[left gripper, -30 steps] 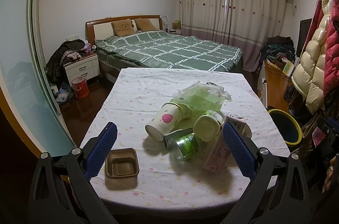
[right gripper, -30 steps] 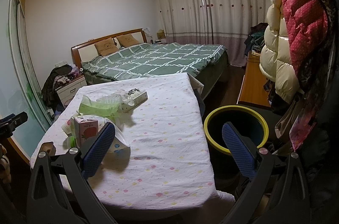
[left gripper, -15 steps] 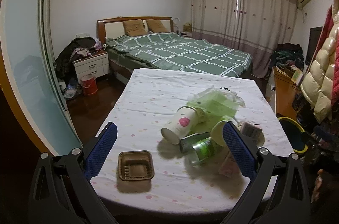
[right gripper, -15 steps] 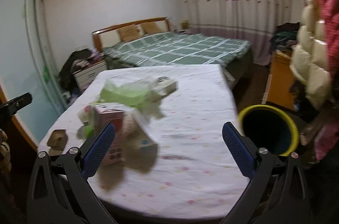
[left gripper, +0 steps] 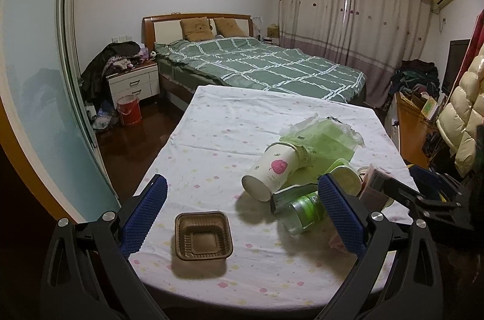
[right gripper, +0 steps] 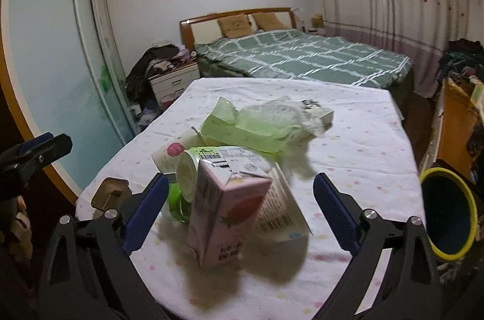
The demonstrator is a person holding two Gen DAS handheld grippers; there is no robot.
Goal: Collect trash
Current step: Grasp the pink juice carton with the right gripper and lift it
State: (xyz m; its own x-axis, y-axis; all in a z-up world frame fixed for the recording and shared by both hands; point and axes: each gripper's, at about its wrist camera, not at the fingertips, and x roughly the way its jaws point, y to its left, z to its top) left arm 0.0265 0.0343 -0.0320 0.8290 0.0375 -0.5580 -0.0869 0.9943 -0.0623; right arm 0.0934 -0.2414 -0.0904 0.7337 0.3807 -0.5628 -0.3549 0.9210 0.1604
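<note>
The right gripper (right gripper: 239,214), jaws wide and starting to close on nothing yet, faces an upright pink carton (right gripper: 225,211) in the trash pile, the bin (right gripper: 447,214) to the carton's right, off the table.

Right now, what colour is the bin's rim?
Yellow rim on the bin, dark inside; clearest in the right wrist view.

A cloth-covered table (left gripper: 230,138) carries a brown tray (left gripper: 203,235), tipped paper cup (left gripper: 270,170), green bottle (left gripper: 304,212) and pink carton (right gripper: 225,208).
</note>
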